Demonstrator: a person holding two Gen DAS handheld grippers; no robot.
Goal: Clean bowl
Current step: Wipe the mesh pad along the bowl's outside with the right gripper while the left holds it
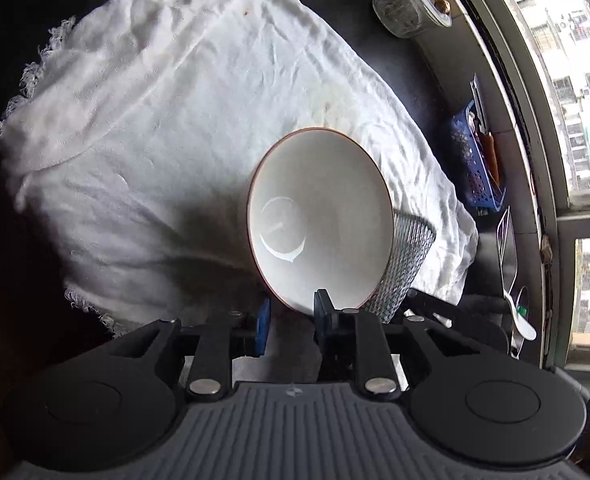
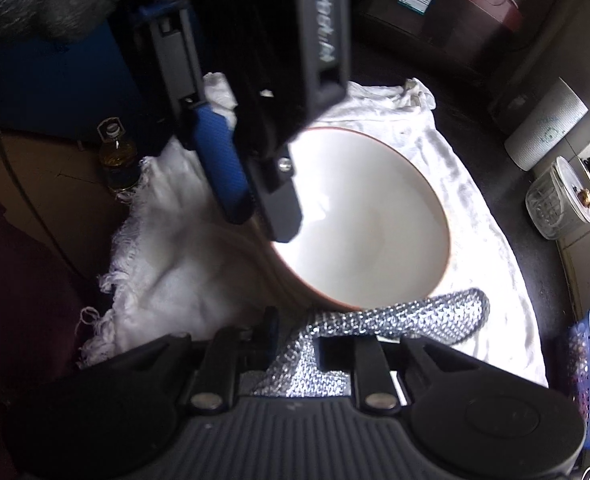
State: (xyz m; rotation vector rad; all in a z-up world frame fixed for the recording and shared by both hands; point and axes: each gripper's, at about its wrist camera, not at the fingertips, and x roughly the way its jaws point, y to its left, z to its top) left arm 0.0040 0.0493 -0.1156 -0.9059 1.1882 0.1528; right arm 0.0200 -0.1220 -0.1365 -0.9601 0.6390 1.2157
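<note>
A white bowl (image 1: 321, 220) with a thin brown rim is tilted on its side above a white cloth (image 1: 175, 120). My left gripper (image 1: 293, 320) is shut on the bowl's lower rim. In the right wrist view the bowl (image 2: 375, 224) is blurred, with the left gripper's blue fingers (image 2: 219, 164) clamped on its rim. My right gripper (image 2: 295, 344) is shut on a silver chainmail scrubber (image 2: 395, 316), which lies just below the bowl's near rim. The scrubber also shows in the left wrist view (image 1: 405, 264), behind the bowl's right side.
A glass jar with a lid (image 1: 411, 4) stands at the back. A blue basket (image 1: 475, 164) sits by the window sill. A white spoon (image 1: 521, 320) lies at the right. An oil bottle (image 2: 117, 156) and a paper roll (image 2: 547, 128) show in the right wrist view.
</note>
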